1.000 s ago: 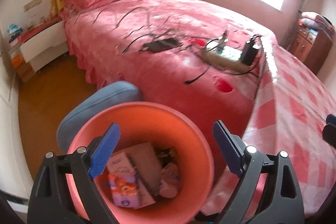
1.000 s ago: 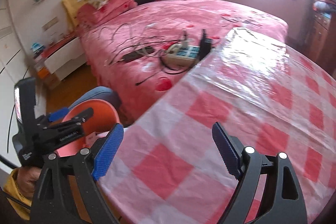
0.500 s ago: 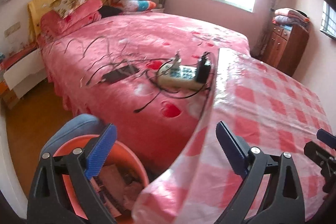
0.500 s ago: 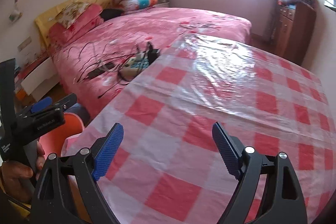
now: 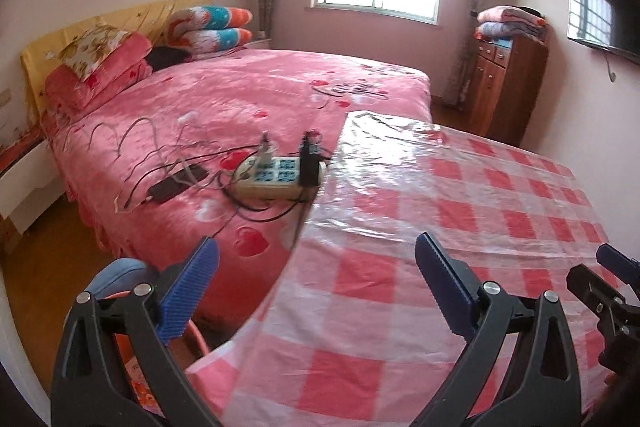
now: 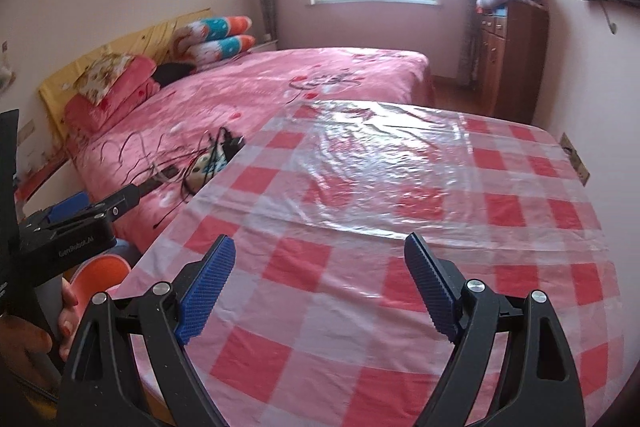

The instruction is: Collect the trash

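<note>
My left gripper [image 5: 316,287] is open and empty, held above the near left corner of the table [image 5: 460,227] with its red-and-white checked plastic cloth. The orange trash bin [image 5: 198,337] shows only as a sliver of rim below my left finger, with some paper inside; it also shows in the right wrist view [image 6: 98,273]. My right gripper [image 6: 318,287] is open and empty above the table [image 6: 400,195]. No trash shows on the table top.
A pink bed [image 5: 240,115] lies left of the table, with a power strip [image 5: 276,181] and cables near the table edge. A blue stool [image 5: 116,275] stands by the bin. A wooden cabinet [image 5: 508,83] stands at the far right.
Both grippers have risen and tilted up from the bin toward the table. The bin has dropped almost out of the left wrist view. Both stay open.
</note>
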`<state>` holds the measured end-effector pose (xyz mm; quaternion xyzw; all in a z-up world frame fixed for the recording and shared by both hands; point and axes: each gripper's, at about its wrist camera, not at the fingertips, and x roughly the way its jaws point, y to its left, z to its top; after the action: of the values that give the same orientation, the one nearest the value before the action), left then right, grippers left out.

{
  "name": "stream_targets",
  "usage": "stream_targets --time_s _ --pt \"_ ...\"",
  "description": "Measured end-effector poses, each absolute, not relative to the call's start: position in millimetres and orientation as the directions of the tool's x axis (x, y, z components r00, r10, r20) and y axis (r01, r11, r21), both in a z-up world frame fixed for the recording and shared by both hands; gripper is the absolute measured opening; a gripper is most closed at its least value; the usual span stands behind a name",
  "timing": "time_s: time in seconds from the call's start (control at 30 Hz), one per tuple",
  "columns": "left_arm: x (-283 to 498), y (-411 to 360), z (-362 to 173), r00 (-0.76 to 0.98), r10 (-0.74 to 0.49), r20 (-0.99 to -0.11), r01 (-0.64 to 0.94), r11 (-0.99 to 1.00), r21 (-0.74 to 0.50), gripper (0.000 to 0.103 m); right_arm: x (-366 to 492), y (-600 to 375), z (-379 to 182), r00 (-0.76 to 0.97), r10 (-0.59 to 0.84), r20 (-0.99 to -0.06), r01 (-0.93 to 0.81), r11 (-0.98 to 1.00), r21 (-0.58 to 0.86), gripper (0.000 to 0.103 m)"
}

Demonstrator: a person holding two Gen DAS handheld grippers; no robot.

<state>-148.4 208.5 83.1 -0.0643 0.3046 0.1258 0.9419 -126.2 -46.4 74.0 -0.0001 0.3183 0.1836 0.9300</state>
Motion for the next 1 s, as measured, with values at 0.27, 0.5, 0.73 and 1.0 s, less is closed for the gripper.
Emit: stream_targets --time_s 0.27,0.5,0.73,1.0 --pt "-142 163 100 0.816 0.133 -0.563 -0.190 0.981 -0.043 0.099 -140 -85 85 0.804 0.262 -0.534 -0.261 0.962 0.079 0.093" --pt "-141 119 114 0.838 0.061 -0.542 -0.102 0.994 -0.045 0.099 -152 -126 94 0.856 0.182 -0.484 -0.165 0.983 0.078 0.095" --pt "-146 78 125 0.857 0.004 -0.515 -0.020 0.999 -0.026 0.099 -163 -167 98 0.883 0.097 -0.459 -0.053 0.993 0.108 0.095" --pt "-151 49 136 0.872 -0.033 -0.489 0.041 0.999 0.006 0.099 -176 -204 103 0.904 0.031 -0.426 0.037 0.988 0.150 0.095"
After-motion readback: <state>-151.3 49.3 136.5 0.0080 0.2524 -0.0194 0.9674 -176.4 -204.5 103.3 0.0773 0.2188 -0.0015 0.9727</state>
